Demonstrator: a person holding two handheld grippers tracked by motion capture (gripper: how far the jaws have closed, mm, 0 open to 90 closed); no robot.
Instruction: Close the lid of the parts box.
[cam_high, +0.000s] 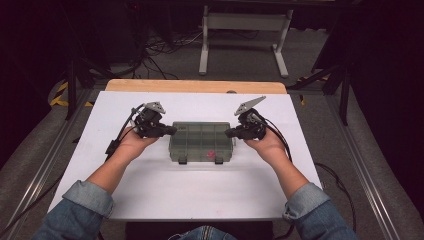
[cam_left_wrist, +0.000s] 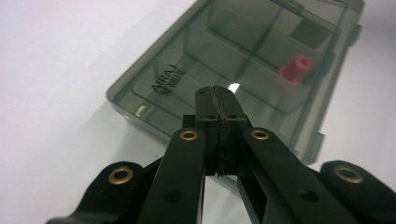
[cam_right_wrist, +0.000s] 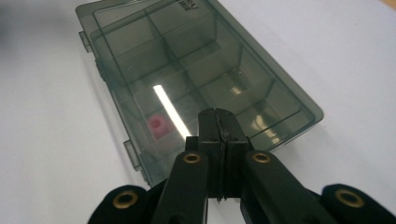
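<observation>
Organizer box (cam_high: 201, 141) of smoky clear plastic lies shut mid-worktop (cam_high: 150, 190), a pink piece (cam_high: 211, 153) inside. Left hand-held gripper (cam_high: 170, 131) and right hand-held gripper (cam_high: 230, 133), jaws closed on nothing, flank its short ends. Probably light, stiff and slick (best taken by the rim or latches).

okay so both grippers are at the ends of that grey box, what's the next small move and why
Probably bring one gripper round to the near edge and open its jaws at a latch. The box looks closed, its two latches down on the person's side, and a pink piece sits inside. The left gripper and the right gripper are both shut at the box's ends, holding nothing.
</observation>
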